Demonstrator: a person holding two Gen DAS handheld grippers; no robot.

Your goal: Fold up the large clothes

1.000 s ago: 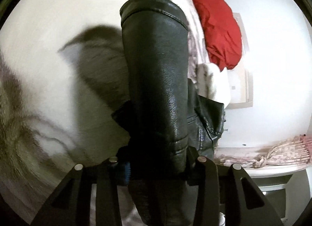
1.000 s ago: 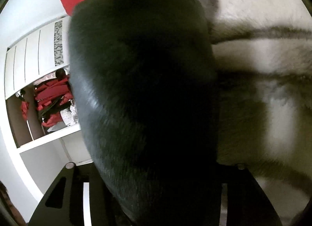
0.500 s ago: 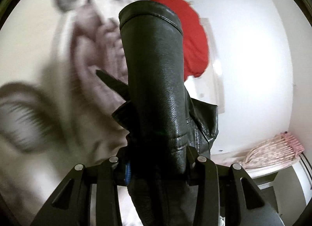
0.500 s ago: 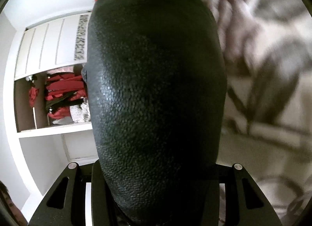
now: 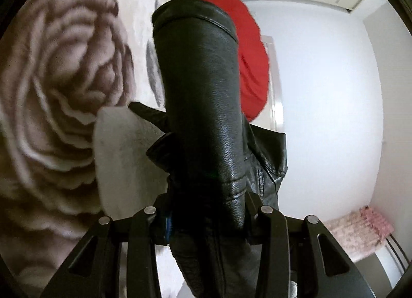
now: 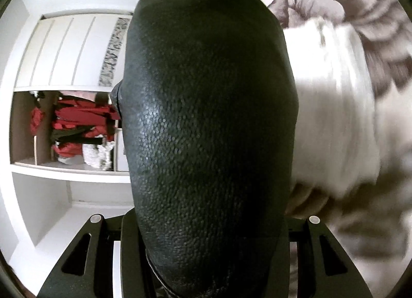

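left wrist view: left tongs [image 5: 206, 217] clamp a thick roll of the black leather jacket [image 5: 203, 107]. the sleeve-like tube stands straight up ahead of the fingers, open cuff at the top. collar or lapel flaps hang loose just right of the tongs and a pointed flap sticks out left. behind the tube, up and right, a red garment [image 5: 253, 61]. left of the tongs, a rose-print bedspread [image 5: 51, 87] and a pale folded item [image 5: 121, 159], both blurred. far lower right, a pink patterned cloth [image 5: 360, 231] on a shelf edge.

right wrist view: right tongs [image 6: 206, 223] are closed on another part of the same jacket; pebbled leather fills the middle and hides the fingertips, so how deep the bite goes can't be told. left of the tongs, an open wardrobe [image 6: 64, 128] with red clothes stacked inside. right of them, a white cloth [image 6: 332, 107] on the bedspread, smeared by motion.

jacket looks airborne between both tongs, clear of the bed.

risks, my read: leather is heavy and slick, so a shallow bite could creep out under the weight. loose lapels may tuck under crooked on landing and spoil the fold. both cameras are mostly blocked, so the landing spot is hard to judge; the jacket could come down on the pale item or the white cloth.
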